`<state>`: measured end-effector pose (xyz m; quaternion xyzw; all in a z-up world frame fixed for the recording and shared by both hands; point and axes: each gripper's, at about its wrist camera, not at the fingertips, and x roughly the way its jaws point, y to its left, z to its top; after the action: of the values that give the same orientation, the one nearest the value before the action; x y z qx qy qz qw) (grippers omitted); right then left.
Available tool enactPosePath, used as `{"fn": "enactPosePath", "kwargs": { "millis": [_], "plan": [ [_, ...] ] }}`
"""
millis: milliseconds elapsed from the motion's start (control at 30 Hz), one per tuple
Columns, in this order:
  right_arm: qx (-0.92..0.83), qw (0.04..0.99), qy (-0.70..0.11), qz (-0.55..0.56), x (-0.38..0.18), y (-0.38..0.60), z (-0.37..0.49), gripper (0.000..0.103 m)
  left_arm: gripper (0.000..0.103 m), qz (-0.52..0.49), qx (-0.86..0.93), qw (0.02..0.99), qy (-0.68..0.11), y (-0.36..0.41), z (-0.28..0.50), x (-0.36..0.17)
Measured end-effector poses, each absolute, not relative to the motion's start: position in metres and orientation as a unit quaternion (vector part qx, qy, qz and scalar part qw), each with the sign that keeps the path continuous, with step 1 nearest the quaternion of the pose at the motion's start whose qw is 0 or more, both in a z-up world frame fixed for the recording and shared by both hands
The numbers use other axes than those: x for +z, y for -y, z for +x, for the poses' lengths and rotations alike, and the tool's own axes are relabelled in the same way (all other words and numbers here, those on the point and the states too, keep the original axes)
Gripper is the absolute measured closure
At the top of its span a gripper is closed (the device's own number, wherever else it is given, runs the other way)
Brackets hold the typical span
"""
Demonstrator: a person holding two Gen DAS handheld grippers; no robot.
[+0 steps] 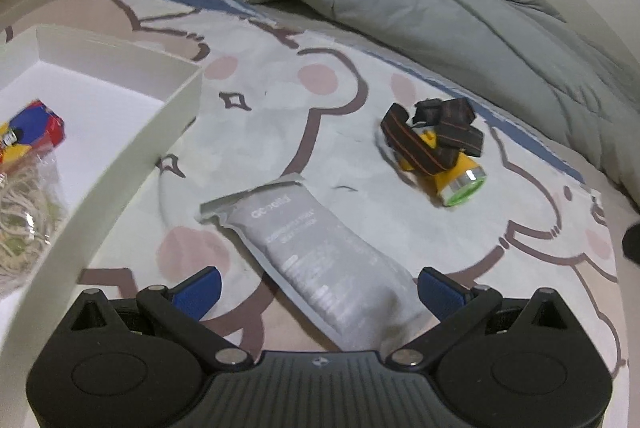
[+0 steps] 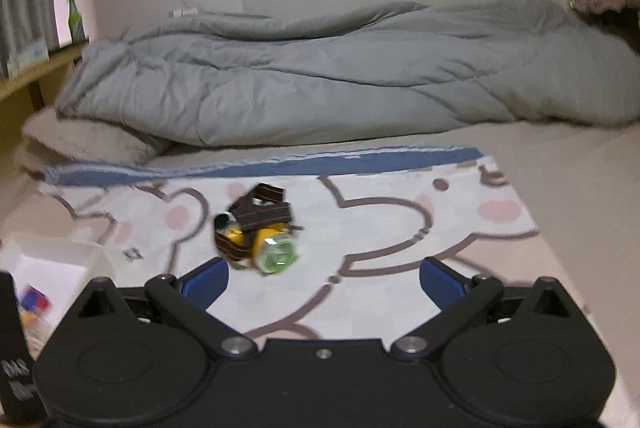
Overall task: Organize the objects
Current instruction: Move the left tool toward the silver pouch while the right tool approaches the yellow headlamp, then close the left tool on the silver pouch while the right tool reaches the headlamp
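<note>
A: Where's the pouch (image 1: 320, 260)?

B: On the bed, right of the box (image 1: 132, 148), its near end between the wide left tongs (image 1: 318, 288), long axis running up-left.

A: And the headlamp (image 2: 260, 232)?

B: Beyond the pouch, lens toward the wide, empty right tongs (image 2: 324, 282); open blanket (image 2: 400, 240) around it.

We find very little legible text. On the grey pouch (image 1: 320, 252), seen from the left wrist view, a pale logo line sits near the upper end; it appears to begin "Ge", but we cannot read the remaining letters. Several smaller lines of print below it are too blurred to read. The red and blue packet (image 1: 34, 128) in the white box (image 1: 120, 164) carries print that we cannot resolve. In the right wrist view, white characters on a black part (image 2: 16, 380) at the lower left edge are blurred beyond reading.
</note>
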<state>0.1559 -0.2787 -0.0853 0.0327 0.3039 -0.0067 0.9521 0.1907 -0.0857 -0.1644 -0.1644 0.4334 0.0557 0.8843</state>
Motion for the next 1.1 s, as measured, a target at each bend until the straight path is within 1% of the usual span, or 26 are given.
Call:
{"fn": "enactPosePath", "kwargs": {
  "millis": [67, 200, 267, 333, 367, 567, 667, 733, 900, 967, 1100],
  "plan": [
    [-0.012, 0.950, -0.312, 0.019, -0.092, 0.283, 0.164, 0.022, 0.000, -0.168, 0.050, 0.881, -0.440, 0.089, 0.197, -0.170],
    [-0.009, 0.944, -0.327, 0.029, -0.103, 0.296, 0.179, 0.037, 0.000, -0.156, 0.051, 0.883, -0.439, 0.098, 0.208, -0.179],
    [0.003, 0.946, -0.324, 0.030, -0.105, 0.298, 0.185, 0.050, 0.000, -0.141, 0.052, 0.886, -0.439, 0.103, 0.213, -0.182],
    [0.015, 0.949, -0.314, 0.025, -0.107, 0.297, 0.191, 0.058, 0.000, -0.122, 0.052, 0.890, -0.437, 0.107, 0.218, -0.185],
    [0.022, 0.950, -0.310, 0.023, -0.108, 0.296, 0.194, 0.059, 0.000, -0.111, 0.051, 0.891, -0.437, 0.109, 0.220, -0.187],
    [0.064, 0.951, -0.302, 0.015, -0.117, 0.280, 0.221, 0.059, 0.000, -0.013, 0.017, 0.902, -0.430, 0.120, 0.215, -0.197],
    [0.093, 0.949, -0.302, 0.019, -0.122, 0.273, 0.234, 0.059, 0.000, 0.009, -0.013, 0.904, -0.428, 0.117, 0.202, -0.197],
    [0.102, 0.946, -0.308, 0.002, -0.128, 0.266, 0.245, 0.059, 0.000, 0.018, -0.033, 0.901, -0.433, 0.112, 0.197, -0.196],
    [0.095, 0.941, -0.323, -0.045, -0.146, 0.253, 0.268, 0.055, 0.000, 0.023, -0.072, 0.893, -0.443, 0.089, 0.186, -0.194],
    [0.101, 0.936, -0.332, -0.063, -0.154, 0.249, 0.276, 0.049, 0.000, 0.030, -0.083, 0.891, -0.446, 0.080, 0.183, -0.193],
    [0.122, 0.929, -0.337, -0.090, -0.167, 0.241, 0.285, 0.045, 0.000, 0.061, -0.098, 0.885, -0.452, 0.068, 0.175, -0.191]
  ]
}}
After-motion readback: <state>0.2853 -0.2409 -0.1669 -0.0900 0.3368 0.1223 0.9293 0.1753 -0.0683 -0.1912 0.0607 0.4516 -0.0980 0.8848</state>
